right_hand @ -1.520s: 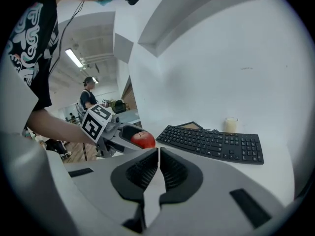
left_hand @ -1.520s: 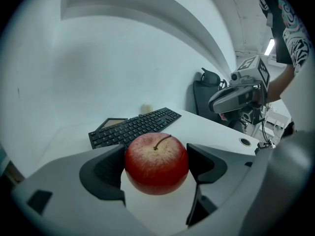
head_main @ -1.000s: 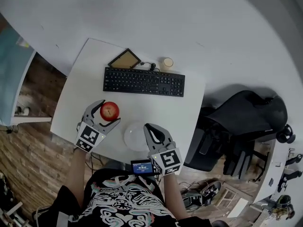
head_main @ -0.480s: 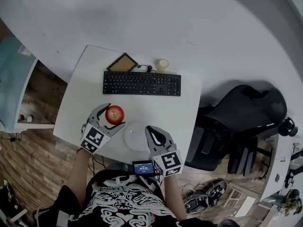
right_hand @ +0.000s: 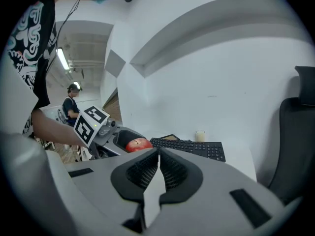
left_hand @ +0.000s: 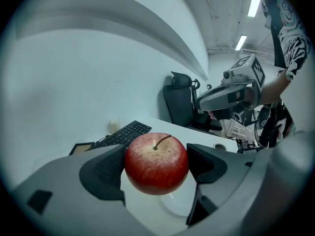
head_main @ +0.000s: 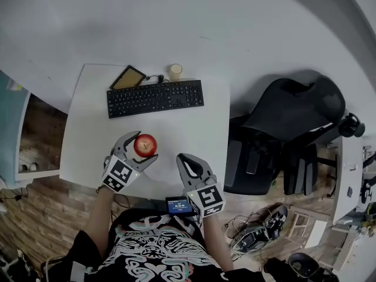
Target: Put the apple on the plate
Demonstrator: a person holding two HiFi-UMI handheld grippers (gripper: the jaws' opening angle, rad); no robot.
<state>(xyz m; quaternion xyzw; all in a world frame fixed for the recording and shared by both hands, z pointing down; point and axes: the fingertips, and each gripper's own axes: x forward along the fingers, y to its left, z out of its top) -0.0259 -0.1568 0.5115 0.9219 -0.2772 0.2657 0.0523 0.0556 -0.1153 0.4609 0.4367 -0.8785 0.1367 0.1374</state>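
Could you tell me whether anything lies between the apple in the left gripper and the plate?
Nothing visible does. The left gripper holds the apple over the bare white plate; the shut right gripper is off to one side.

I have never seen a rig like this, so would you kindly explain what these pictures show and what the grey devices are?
There is no robot here: a person holds a grey claw in each hand. The head view comes from a camera on the person's head, looking down at a white table. The other two views come from cameras that ride on each claw and look along its jaws. The left claw is closed on a red apple, and a white plate shows just beneath it. The right claw is shut and holds nothing. The cubes with black-and-white squares are parts of the claws. Also on the table are a black keyboard, a small framed board and a pale cup. A black office chair stands beside the table.
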